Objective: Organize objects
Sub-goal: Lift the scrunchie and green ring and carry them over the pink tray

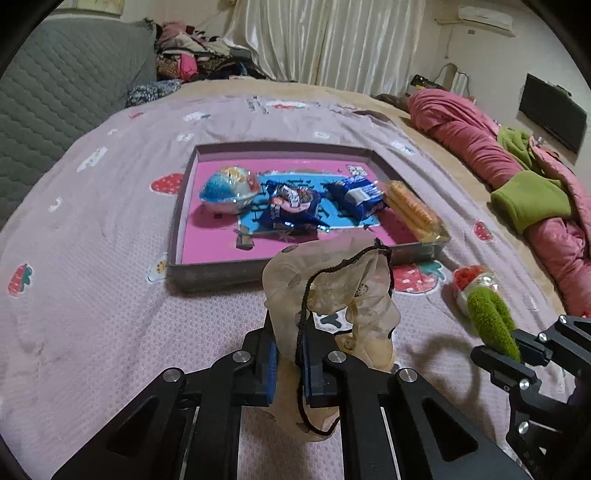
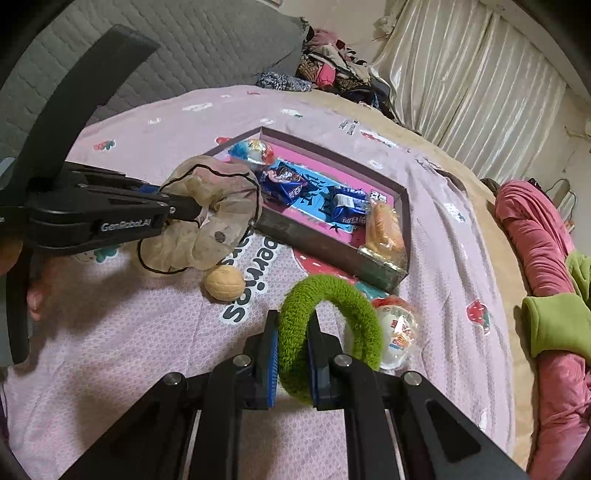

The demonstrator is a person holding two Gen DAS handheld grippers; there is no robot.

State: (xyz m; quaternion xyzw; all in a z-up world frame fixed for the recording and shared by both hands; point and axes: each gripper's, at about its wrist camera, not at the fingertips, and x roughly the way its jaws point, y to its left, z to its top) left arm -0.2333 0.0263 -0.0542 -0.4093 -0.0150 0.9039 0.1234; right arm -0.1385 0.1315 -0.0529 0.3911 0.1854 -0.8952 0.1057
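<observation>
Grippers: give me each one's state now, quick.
Left gripper: shut on the beige scrunchie.
Right gripper: shut on the green scrunchie.

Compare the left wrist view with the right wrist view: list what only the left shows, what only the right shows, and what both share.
Only the left wrist view: a wall-mounted TV and an air conditioner.
Only the right wrist view: a tan ball lying on the bedspread.
Both: the tray of snacks, the left tool shut on the beige scrunchie, the right tool shut on the green scrunchie.
</observation>
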